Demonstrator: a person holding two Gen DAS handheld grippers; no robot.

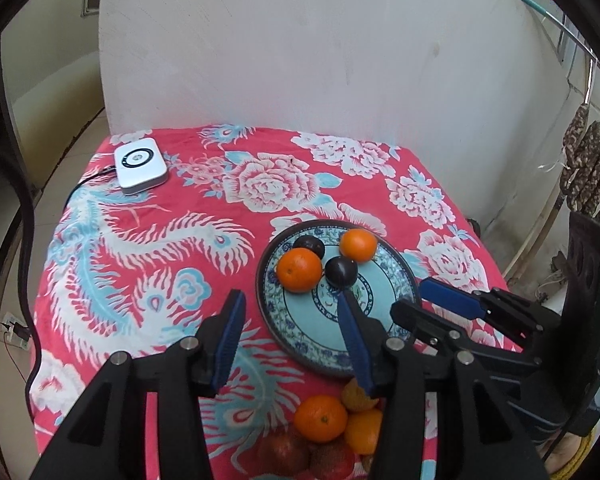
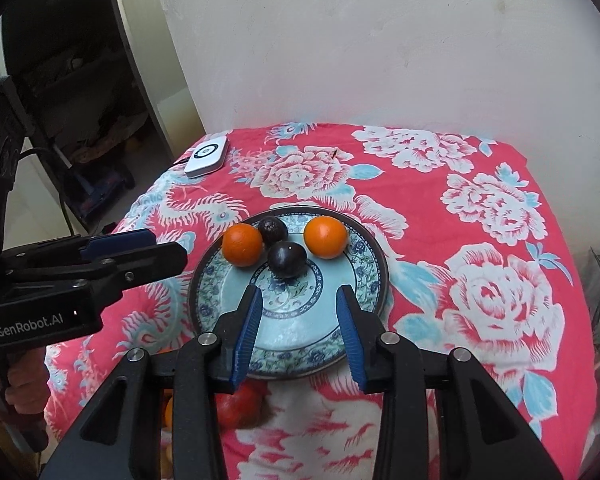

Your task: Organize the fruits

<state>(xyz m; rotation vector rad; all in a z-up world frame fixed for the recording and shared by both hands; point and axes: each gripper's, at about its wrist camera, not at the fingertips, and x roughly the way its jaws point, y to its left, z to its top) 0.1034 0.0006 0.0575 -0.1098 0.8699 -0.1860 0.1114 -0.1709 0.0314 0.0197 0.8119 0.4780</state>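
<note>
A blue patterned plate [image 1: 310, 326] [image 2: 296, 320] on the red floral cloth holds two oranges [image 1: 299, 270] [image 2: 242, 244] and two dark plums [image 1: 342, 272] [image 2: 287, 259] at its far side. A loose pile of oranges [image 1: 321, 418] and red apples [image 1: 284, 454] [image 2: 240, 404] lies on the cloth at the near edge. My left gripper [image 1: 290, 300] [image 2: 168, 246] hovers open over the plate's left rim, holding nothing. My right gripper [image 2: 299, 294] [image 1: 412, 296] stands open above the plate's near half, also with nothing between its fingers.
A white device [image 1: 140, 165] [image 2: 207, 157] with a cable sits at the table's back left corner. A pale wall rises right behind the table. Dark sausages [image 1: 588, 160] hang at the far right. The cloth drops off at the table's left and right edges.
</note>
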